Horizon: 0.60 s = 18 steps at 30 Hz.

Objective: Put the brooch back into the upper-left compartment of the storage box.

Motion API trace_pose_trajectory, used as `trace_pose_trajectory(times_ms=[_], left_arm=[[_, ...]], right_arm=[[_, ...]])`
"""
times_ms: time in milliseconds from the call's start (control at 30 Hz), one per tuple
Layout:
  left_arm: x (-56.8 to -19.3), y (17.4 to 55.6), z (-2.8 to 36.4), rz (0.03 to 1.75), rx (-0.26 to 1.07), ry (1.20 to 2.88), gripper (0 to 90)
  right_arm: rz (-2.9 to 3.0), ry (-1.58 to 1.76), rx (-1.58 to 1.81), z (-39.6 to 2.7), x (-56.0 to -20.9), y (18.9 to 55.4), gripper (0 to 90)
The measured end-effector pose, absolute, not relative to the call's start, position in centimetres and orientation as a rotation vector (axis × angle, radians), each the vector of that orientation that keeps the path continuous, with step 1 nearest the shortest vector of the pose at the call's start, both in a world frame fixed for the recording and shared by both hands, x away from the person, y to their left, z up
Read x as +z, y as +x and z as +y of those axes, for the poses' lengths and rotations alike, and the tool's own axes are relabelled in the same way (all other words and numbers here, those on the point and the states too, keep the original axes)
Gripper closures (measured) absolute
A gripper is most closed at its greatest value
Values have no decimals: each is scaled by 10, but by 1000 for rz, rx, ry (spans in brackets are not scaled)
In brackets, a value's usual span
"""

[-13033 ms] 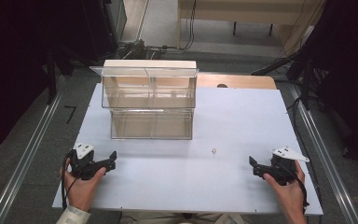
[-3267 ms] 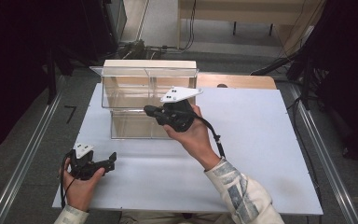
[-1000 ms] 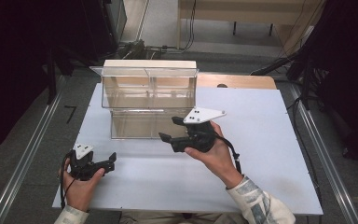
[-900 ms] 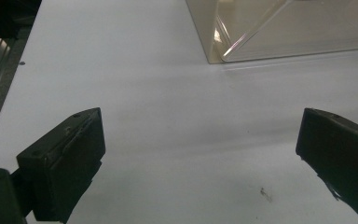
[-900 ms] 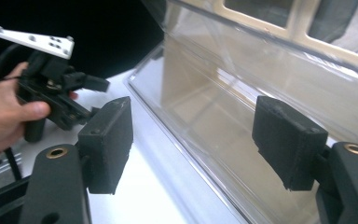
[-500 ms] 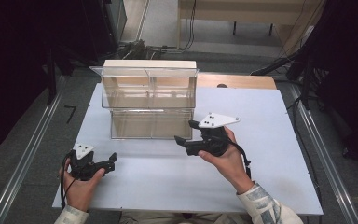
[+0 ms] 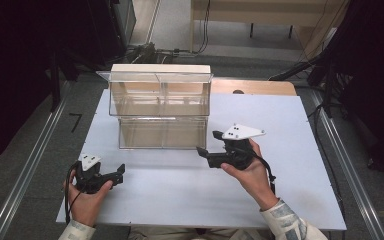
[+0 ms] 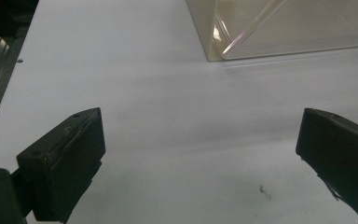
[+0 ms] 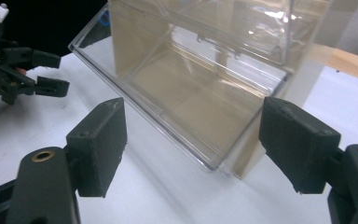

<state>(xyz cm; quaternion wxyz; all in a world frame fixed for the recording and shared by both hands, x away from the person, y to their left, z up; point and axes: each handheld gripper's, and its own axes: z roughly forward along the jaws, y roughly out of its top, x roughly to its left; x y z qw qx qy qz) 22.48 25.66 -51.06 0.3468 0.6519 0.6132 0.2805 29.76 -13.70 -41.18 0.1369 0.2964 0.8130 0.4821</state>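
High view: right gripper [image 7: 206,145] had pulled back from the clear box [image 7: 161,107] over the last second and sat lower, just off the box's lower front corner, its jaws having just been opening with nothing between them. Probably a release or retreat after working at the box. Left gripper [image 7: 119,172] stayed parked near the table [image 7: 300,125] front edge, box well ahead of it.

Left gripper view: jaws wide apart, empty; bare table ahead, box corner [image 8: 223,49] far off.

Right gripper view: jaws apart, empty, box's lower tray edge [image 9: 200,161] just ahead between them; free room behind and to the side.
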Motion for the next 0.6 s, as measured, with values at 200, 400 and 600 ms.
trace_pose_trajectory(times_ms=[200, 400, 600], left_arm=[[-511, 225, 257, 1593, 729, 1692, 21], [-511, 225, 257, 1593, 730, 1695, 21], [-511, 225, 257, 1595, 733, 1695, 21]], right_arm=[[2338, 890, 1378, -148, -416, 297, 211], [2318, 923, 1359, -160, -423, 295, 210], [2302, 953, 1338, -171, -426, 293, 210]])
